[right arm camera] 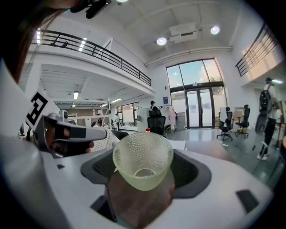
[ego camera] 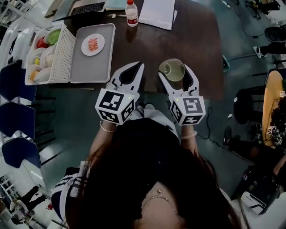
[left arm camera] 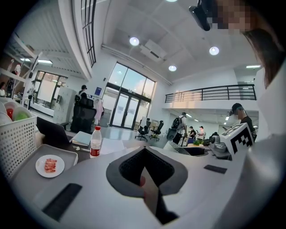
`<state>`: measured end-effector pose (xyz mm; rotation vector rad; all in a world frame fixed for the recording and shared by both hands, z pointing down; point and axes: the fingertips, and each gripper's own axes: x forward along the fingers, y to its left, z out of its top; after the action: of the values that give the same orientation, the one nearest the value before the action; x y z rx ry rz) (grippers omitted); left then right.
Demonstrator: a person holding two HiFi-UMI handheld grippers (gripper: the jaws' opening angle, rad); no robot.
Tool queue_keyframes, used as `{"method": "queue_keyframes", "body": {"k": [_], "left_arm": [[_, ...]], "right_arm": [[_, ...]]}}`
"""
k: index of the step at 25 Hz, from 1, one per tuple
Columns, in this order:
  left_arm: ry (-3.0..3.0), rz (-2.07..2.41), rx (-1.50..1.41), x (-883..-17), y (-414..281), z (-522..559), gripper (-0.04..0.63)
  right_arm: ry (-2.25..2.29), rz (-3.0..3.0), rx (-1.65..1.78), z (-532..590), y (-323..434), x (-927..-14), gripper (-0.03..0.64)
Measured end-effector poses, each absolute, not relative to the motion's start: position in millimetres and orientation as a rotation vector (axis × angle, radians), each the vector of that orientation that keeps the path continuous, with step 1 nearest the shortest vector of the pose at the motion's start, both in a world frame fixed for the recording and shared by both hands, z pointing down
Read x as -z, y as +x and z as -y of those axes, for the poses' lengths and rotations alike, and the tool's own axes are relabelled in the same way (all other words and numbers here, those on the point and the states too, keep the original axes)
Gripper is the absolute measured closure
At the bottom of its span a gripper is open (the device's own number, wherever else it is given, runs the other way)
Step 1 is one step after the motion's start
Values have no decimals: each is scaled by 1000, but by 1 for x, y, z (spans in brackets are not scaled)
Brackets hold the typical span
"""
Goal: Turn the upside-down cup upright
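Observation:
A pale green, dimpled glass cup [ego camera: 171, 69] sits between the jaws of my right gripper [ego camera: 177, 72], which is shut on it. The cup is off the dark table [ego camera: 201, 44], near the table's front edge. In the right gripper view the cup [right arm camera: 143, 159] stands wide end up and narrow base down, and my right gripper [right arm camera: 145, 169] clamps its sides. My left gripper [ego camera: 138, 67] hovers just left of it, shut and empty. The left gripper view shows those jaws [left arm camera: 145, 154] closed together with nothing in them.
A grey tray [ego camera: 89, 67] with a small plate of pink food [ego camera: 93, 44] lies on the table's left. A white basket [ego camera: 60, 56] of bowls and fruit stands beside the tray. A water bottle [ego camera: 131, 13], papers [ego camera: 156, 13] and a laptop [ego camera: 87, 6] are at the back. Blue chairs [ego camera: 18, 118] stand left.

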<state>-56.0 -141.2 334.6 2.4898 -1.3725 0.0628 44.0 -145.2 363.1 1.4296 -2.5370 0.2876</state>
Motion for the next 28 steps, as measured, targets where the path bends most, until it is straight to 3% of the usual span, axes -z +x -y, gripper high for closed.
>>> {"method": "queue_keyframes", "body": {"k": [7,28], "left_arm": [[2500,1374,-44,-330,-55,140,597],[2499,1302,38,-326,-63,140,597]], "right_arm": [[1449,2620,-397,143,47,-354,244],[1255,3014,-1575,147,60,-346,244]]}}
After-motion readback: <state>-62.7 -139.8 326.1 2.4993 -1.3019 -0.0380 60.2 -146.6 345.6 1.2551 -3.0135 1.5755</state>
